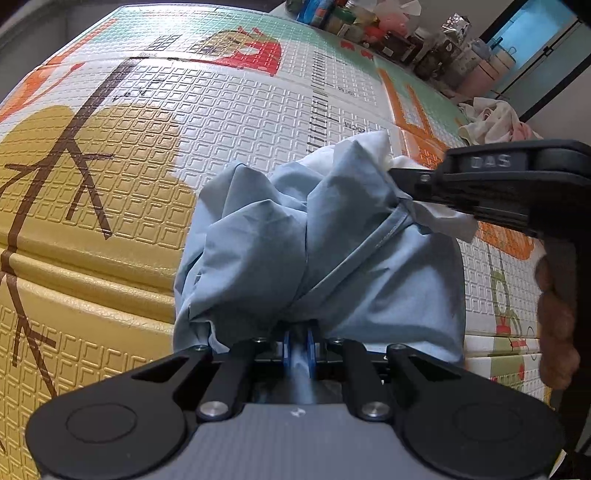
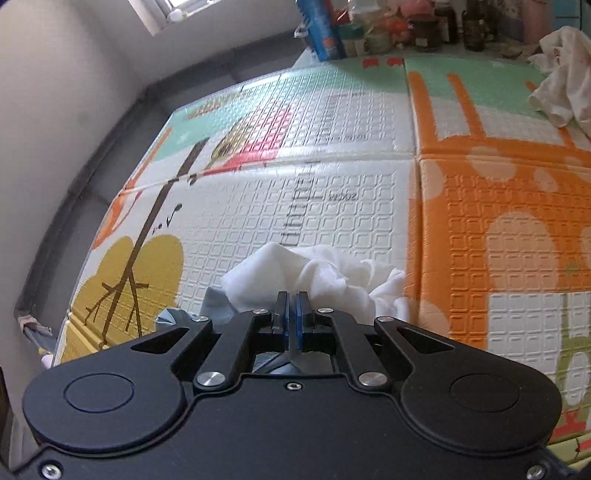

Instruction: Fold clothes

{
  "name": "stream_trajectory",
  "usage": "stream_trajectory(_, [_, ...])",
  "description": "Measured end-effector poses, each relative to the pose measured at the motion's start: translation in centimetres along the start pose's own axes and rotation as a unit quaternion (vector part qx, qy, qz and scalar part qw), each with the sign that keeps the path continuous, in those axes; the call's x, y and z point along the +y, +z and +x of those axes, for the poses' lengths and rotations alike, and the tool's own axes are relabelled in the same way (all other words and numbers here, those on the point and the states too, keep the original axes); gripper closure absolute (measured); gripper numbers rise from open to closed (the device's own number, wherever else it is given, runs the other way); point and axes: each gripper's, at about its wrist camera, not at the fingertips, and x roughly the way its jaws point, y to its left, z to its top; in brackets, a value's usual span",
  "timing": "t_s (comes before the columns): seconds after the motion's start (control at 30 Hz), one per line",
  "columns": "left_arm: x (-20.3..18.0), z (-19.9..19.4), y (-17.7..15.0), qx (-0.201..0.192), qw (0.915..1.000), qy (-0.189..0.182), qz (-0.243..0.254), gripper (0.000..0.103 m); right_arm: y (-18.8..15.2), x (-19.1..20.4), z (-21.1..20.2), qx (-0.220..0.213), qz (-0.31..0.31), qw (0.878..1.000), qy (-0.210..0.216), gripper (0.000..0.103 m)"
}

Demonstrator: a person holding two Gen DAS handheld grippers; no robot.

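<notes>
A light blue garment (image 1: 325,251) with a white lining hangs bunched above the patterned play mat (image 1: 147,147). My left gripper (image 1: 299,345) is shut on its lower edge, and blue cloth runs between the blue pads. My right gripper (image 1: 397,173) reaches in from the right in the left wrist view and is shut on the garment's upper white edge. In the right wrist view my right gripper (image 2: 292,306) has its blue pads pressed together, with white cloth (image 2: 321,273) bunched just past them. A hand (image 1: 557,321) holds the right gripper's handle.
A second crumpled white and pink garment (image 1: 491,122) (image 2: 565,74) lies at the mat's far right. Bottles, boxes and jars (image 1: 369,26) (image 2: 369,29) crowd the far edge. A grey wall and skirting (image 2: 74,147) run along the mat's left side.
</notes>
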Motion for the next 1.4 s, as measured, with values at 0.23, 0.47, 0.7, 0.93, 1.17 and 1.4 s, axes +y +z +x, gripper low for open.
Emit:
stream_trajectory(0.23, [-0.1,0.0,-0.1,-0.003,0.9999,0.001,0.016,0.09,-0.4,1.2,3.1,0.032,-0.026,0.999,-0.019,0.101])
stream_trajectory(0.47, [0.2,-0.3,-0.3,-0.004,0.9999,0.0,0.016,0.091,-1.2,3.6,5.5,0.037,-0.11,0.991,-0.066,0.103])
stream_trajectory(0.7, [-1.0,-0.9,0.0,-0.002,0.9986,0.022,0.047,0.091,-0.9,3.6,5.4,0.043,-0.105,0.992,-0.059,0.103])
stream_trajectory(0.93, [-2.9,-1.6,0.2,-0.009,0.9951,0.047,0.087,0.09,0.6,1.6,1.4,0.013,-0.054,0.998,-0.005,0.101])
stream_trajectory(1.17, [-5.2,-3.5,0.7,-0.034,0.9904,0.051,0.124,0.076,2.2,0.4,-4.2,-0.025,-0.039,0.998,0.041,0.099])
stream_trajectory(1.4, [-6.6,-6.0,1.8,-0.071,0.987,0.043,0.137,0.064,2.0,-1.5,-8.1,-0.052,-0.011,0.997,0.056,0.099])
